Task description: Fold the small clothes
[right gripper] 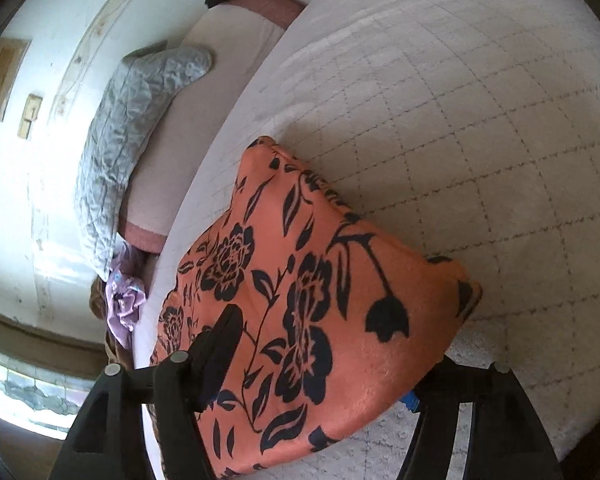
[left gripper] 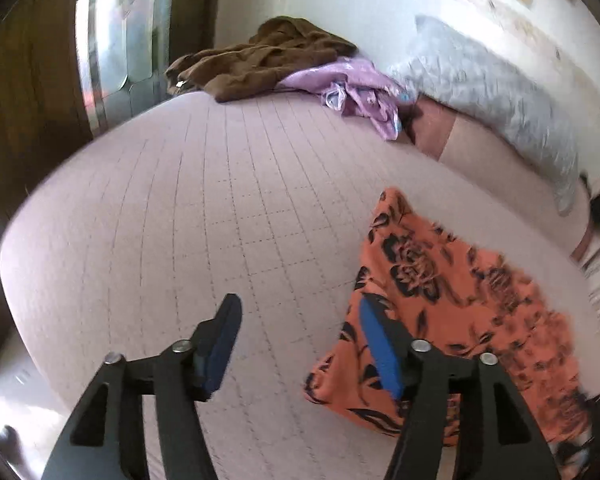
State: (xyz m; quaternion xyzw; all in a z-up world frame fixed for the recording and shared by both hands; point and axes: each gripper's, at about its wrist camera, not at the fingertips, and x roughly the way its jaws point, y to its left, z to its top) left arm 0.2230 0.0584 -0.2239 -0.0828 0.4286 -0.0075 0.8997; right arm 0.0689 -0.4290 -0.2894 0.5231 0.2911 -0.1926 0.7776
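An orange garment with a black flower print [left gripper: 440,280] lies folded on the pale quilted bed cover [left gripper: 180,220]. My left gripper [left gripper: 300,320] hangs open above the cover just left of the garment. Nothing is between its blue pads, and its right finger [left gripper: 380,344] overlaps the garment's left edge. In the right wrist view the orange garment [right gripper: 320,260] fills the middle. My right gripper [right gripper: 324,344] is open, its jaws set wide on either side of the garment. Its left finger [right gripper: 220,344] lies over the cloth, while the cloth's lower corner hides the tip of the other.
A brown garment [left gripper: 260,60] and a crumpled purple one [left gripper: 352,88] lie in a heap at the far side of the bed. A grey quilted pillow [left gripper: 492,92] rests along the white wall. The bed's edge drops off at the left, by a window.
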